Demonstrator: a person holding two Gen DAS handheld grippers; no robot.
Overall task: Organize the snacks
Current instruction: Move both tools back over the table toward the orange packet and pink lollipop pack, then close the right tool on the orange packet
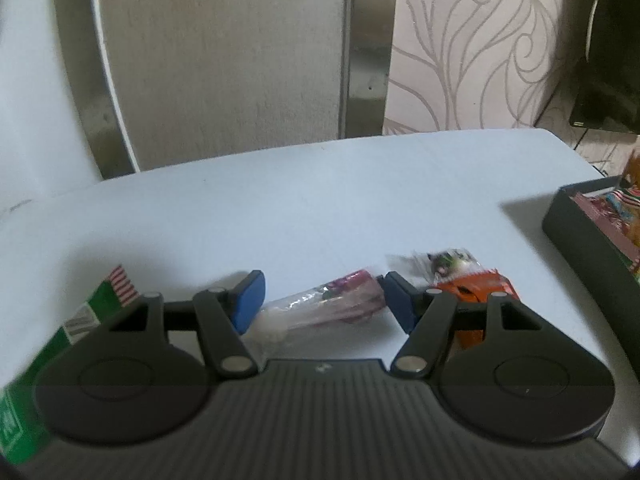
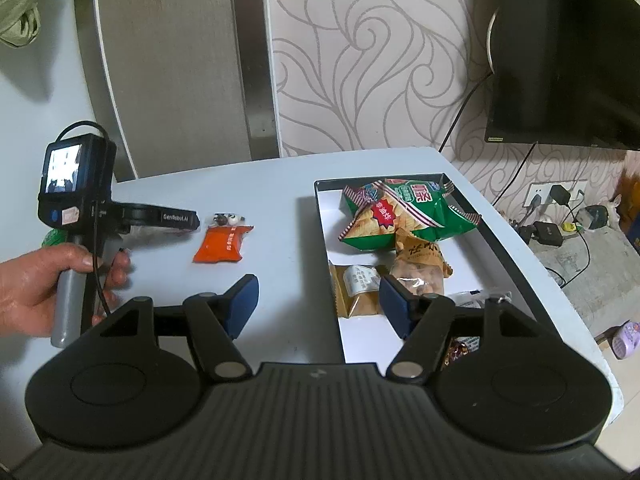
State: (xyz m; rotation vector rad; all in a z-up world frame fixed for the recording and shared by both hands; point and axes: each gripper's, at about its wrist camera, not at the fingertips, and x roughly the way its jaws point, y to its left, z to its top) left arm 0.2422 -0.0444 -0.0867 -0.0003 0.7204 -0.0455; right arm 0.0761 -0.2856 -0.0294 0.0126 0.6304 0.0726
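My left gripper (image 1: 325, 300) stands open just above the white table (image 1: 320, 208). A purple and clear wrapped snack (image 1: 332, 300) lies on the table between its blue pads, which do not press on it. Past its right finger lie an orange packet (image 1: 476, 286) and a small clear candy packet (image 1: 446, 260). A green bag (image 1: 60, 332) lies at its left. My right gripper (image 2: 318, 304) is open and empty over the left wall of the dark box (image 2: 320, 240). That box holds a green chips bag (image 2: 400, 212), a brown packet (image 2: 420, 264) and a yellow packet (image 2: 356, 288).
A hand (image 2: 36, 280) holds the left gripper (image 2: 188, 222) at the left of the right wrist view, near the orange packet (image 2: 222, 244). A black screen (image 2: 560, 60) hangs at the right. Sockets and cables (image 2: 556, 208) lie past the table's right edge.
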